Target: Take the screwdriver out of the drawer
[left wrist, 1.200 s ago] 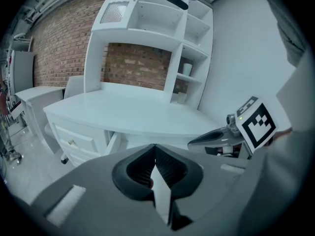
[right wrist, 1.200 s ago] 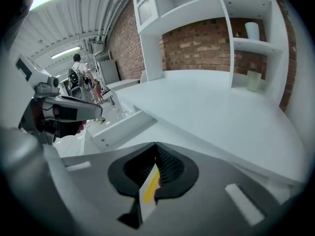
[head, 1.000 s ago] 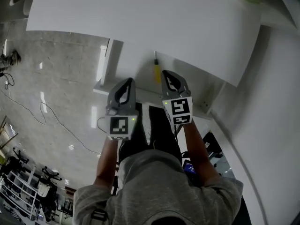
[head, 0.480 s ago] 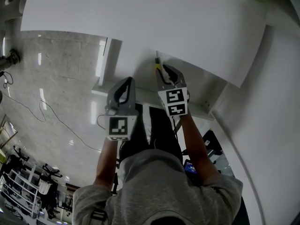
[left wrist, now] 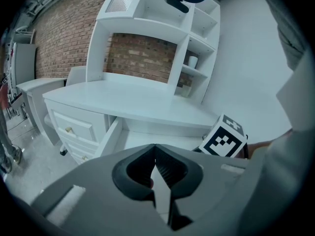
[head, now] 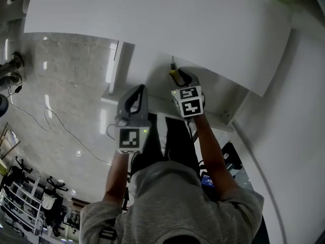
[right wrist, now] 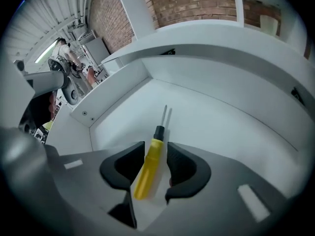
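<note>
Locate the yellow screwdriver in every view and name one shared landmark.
Head view: screwdriver upper centre, in the drawer, at the right gripper's tips.
Left gripper view: not in it.
Right gripper view: lower centre, handle between the opening jaws.
Shared landmark: the open white drawer.

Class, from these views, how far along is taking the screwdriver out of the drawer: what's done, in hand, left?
Done: the drawer stands open, with the right gripper down inside it. In hand: its jaws are opening astride the screwdriver, not pressing its yellow handle. Left: grip it and lift it out. The left gripper is shut, empty.
</note>
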The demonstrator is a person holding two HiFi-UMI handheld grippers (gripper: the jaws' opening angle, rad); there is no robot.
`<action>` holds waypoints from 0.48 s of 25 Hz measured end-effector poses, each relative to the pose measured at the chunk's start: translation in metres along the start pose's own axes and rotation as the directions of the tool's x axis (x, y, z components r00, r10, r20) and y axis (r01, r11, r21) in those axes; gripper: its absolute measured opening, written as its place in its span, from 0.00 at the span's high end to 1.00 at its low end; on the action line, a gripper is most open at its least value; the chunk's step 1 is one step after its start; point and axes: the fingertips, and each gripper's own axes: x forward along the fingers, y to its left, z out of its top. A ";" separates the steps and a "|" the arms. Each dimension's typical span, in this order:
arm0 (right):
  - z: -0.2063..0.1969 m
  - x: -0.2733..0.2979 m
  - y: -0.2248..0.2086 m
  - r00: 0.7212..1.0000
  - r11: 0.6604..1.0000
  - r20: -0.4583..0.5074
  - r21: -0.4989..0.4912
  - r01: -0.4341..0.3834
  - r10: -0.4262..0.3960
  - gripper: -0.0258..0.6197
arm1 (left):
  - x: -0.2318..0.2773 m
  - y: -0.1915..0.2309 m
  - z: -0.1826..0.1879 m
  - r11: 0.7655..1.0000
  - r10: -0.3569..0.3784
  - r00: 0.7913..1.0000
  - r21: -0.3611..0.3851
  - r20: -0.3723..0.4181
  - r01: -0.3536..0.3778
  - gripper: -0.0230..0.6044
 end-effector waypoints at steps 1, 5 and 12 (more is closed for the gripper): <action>-0.001 0.001 0.001 1.000 1.000 -0.006 0.001 -0.004 0.004 0.73 | 0.000 0.000 0.000 1.000 0.004 1.000 -0.006 0.000 -0.004 0.94; -0.002 0.003 0.005 1.000 1.000 -0.025 -0.008 -0.017 0.017 0.75 | -0.001 0.002 -0.001 0.999 0.020 1.000 -0.025 -0.004 -0.020 0.94; -0.001 0.005 0.009 0.999 1.000 -0.037 -0.016 -0.022 0.022 0.78 | -0.001 0.004 -0.004 0.999 0.035 0.999 -0.036 -0.007 -0.036 0.94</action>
